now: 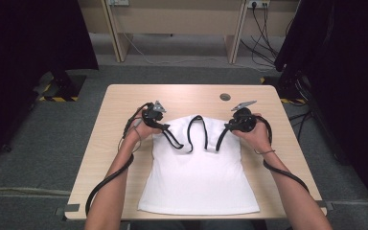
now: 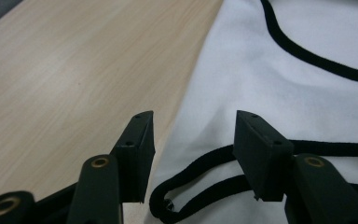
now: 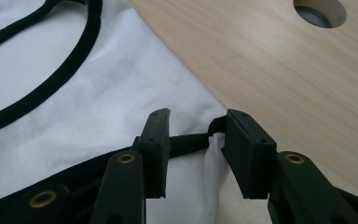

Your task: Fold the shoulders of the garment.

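Wooden table [image 1: 124, 103] carries the white top [image 1: 199, 177] flat at its middle, my left gripper [image 2: 193, 140] spread over the top's left strap [image 2: 191, 196], my right gripper [image 3: 196, 140] loosely straddling its right strap [image 3: 189, 141]; uneven closing could bunch the cloth.

a lab-like recording room: a lone wooden tabletop [image 1: 124, 103] on grey carpet [image 1: 52, 139], black curtains [image 1: 28, 38] on both sides, hazard-taped stand bases [image 1: 60, 91], and cables [image 1: 263, 33] running to wall sockets [image 1: 258, 4].
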`<state>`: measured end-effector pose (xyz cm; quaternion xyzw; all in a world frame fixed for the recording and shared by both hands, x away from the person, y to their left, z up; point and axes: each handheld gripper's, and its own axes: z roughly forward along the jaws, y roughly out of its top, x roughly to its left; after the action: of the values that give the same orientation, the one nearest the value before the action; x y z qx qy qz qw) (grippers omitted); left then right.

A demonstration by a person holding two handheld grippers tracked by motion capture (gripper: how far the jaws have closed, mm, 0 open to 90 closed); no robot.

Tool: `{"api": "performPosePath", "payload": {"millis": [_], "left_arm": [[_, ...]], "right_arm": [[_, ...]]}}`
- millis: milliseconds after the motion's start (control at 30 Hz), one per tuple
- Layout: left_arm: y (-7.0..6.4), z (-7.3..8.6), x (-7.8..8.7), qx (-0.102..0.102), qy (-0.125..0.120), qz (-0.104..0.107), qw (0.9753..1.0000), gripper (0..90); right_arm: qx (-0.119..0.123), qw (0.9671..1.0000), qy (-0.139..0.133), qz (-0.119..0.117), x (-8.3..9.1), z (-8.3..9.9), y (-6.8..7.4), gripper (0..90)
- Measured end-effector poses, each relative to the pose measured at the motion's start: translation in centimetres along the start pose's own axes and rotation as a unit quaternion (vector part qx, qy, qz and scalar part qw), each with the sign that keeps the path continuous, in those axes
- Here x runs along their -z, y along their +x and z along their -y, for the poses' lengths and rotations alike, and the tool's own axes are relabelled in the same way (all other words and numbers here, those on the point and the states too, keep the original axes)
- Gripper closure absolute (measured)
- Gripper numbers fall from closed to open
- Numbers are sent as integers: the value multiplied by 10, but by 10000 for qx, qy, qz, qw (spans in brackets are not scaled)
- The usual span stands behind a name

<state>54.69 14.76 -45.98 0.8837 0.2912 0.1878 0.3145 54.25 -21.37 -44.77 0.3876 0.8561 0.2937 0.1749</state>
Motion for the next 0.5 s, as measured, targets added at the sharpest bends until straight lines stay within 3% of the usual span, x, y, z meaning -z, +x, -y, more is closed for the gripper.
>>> {"api": "performPosePath", "payload": {"millis": [67,200,500], "left_arm": [[0,2,-4,1,46,-16,10000,472],[-1,2,-5,54,-101,-90,9999,487],[7,11,-5,149,-154,-584,9981,487]], "right_arm": [[6,10000,64,24,-3,1,2,610],[21,9999,103,47,-7,3,1,611],[-30,9999,95,63,-10,9,-1,610]]}}
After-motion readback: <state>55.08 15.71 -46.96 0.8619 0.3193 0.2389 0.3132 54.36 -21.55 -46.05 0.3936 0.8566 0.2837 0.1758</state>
